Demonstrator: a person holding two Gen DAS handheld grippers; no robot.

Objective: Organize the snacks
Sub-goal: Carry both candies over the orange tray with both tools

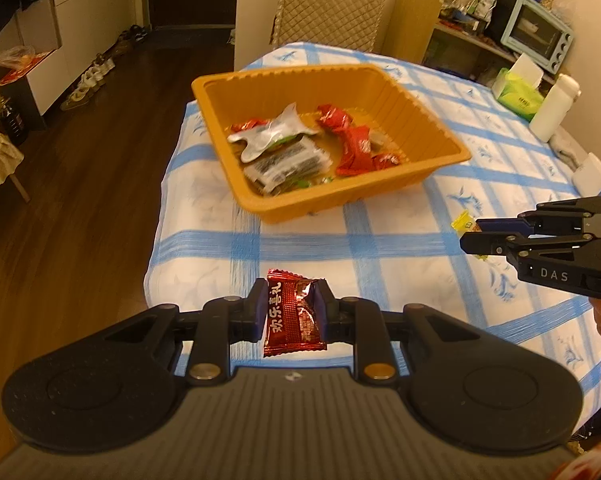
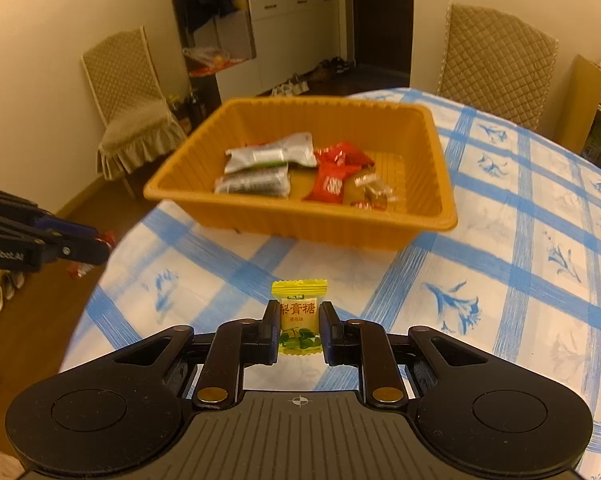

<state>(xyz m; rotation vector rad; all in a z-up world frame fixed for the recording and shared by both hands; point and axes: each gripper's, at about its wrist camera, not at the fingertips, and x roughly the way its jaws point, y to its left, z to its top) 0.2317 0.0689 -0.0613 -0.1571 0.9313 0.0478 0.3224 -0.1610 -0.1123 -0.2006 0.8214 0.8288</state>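
Right now I have a snack pinched in each tool, both raised above the table (image 1: 400,248) with its blue-checked cloth. My left gripper (image 1: 291,312) has its jaws pressed in on a dark red candy packet (image 1: 294,314) with gold characters printed down its face; the packet stands upright between the blue pads (image 1: 256,314), its crimped top edge poking out past the fingertips. My right gripper (image 2: 299,326) clamps a small yellow-and-white candy (image 2: 299,318), also upright, with a green leaf picture on its lower half and a yellow crimped edge at the top.

Ahead of both tools sits the orange tray (image 1: 432,124), a ribbed plastic bin resting on the cloth near the table's far edge. Inside it I see silver packets (image 1: 268,138) piled toward one side, with dark-printed wrappers under them, and several red wrappers (image 1: 350,142) beside them. From the right wrist view a couple of small clear-wrapped sweets (image 2: 374,190) also lie on the tray floor near the red ones.

From the left wrist view my right gripper (image 1: 474,232) shows at the frame's right side, well apart from the tray, with the yellow candy's edge peeking past its tips. From the right wrist view my left gripper (image 2: 100,246) enters from the left with a bit of red wrapper at its tip.
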